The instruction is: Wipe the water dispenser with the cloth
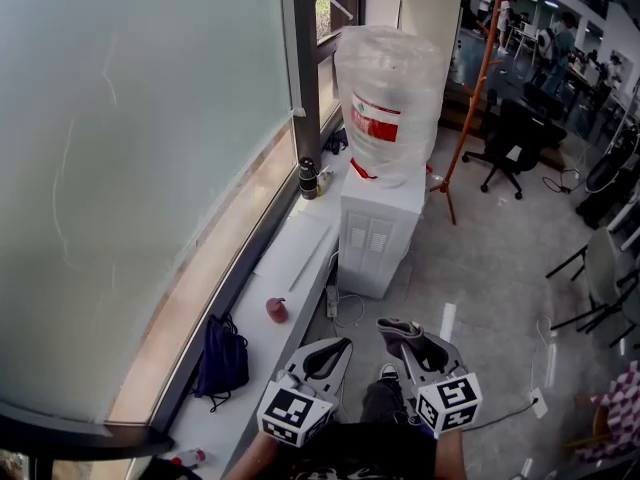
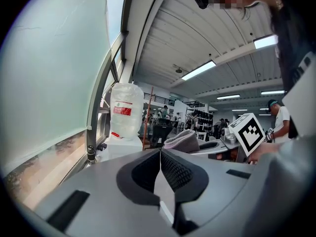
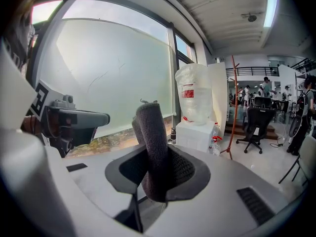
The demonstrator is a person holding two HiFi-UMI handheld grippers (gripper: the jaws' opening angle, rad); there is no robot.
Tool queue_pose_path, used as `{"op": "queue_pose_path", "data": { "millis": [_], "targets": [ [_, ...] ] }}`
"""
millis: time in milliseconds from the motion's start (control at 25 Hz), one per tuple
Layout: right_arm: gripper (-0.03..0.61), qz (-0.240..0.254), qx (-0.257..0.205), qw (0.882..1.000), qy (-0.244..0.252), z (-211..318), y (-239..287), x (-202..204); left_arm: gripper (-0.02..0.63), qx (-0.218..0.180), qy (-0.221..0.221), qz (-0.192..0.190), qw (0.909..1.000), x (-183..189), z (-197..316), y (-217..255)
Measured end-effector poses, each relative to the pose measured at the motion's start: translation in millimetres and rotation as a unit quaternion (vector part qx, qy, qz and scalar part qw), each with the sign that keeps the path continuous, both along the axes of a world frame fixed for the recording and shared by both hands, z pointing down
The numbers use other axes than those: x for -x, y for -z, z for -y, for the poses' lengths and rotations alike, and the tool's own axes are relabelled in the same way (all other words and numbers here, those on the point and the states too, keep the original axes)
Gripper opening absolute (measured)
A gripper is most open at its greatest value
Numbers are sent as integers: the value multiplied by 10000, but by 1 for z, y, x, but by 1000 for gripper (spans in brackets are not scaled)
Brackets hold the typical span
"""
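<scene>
A rolled grey cloth (image 3: pixel 149 132) stands clamped in the right tongs (image 1: pixel 408 340), well short of the white water dispenser (image 1: pixel 378 236). The dispenser stands against the window ledge (image 1: pixel 290 268) with a plastic-wrapped bottle (image 1: pixel 388 98) on top. The left tongs (image 2: pixel 160 157), pressed together, hold nothing.

Grey cloth (image 3: pixel 150 147) upright, white dispenser (image 1: pixel 378 233) beyond
</scene>
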State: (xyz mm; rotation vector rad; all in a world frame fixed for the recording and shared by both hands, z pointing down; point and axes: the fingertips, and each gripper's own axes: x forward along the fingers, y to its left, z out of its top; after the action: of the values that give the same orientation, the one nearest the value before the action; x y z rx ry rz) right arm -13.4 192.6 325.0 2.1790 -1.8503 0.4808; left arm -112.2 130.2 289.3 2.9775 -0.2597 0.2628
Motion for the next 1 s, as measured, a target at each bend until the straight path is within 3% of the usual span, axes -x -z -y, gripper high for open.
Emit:
{"op": "queue_pose_path", "data": {
  "millis": [280, 520, 760, 1000],
  "targets": [
    [107, 123, 68, 9996, 245, 26, -11, -55, 20, 62, 328, 126, 9994, -47, 26, -10],
    [107, 165, 133, 9978, 632, 51, -7, -139, 20, 55, 757, 198, 9969, -126, 52, -7],
    [107, 218, 93, 9950, 967, 63, -1, -234, 20, 39, 1330, 186, 9909, -203, 62, 3],
    [107, 326, 113, 9886, 1466, 72, -7, -292, 20, 73, 1935, 216, 9808, -249, 58, 10]
  ]
}}
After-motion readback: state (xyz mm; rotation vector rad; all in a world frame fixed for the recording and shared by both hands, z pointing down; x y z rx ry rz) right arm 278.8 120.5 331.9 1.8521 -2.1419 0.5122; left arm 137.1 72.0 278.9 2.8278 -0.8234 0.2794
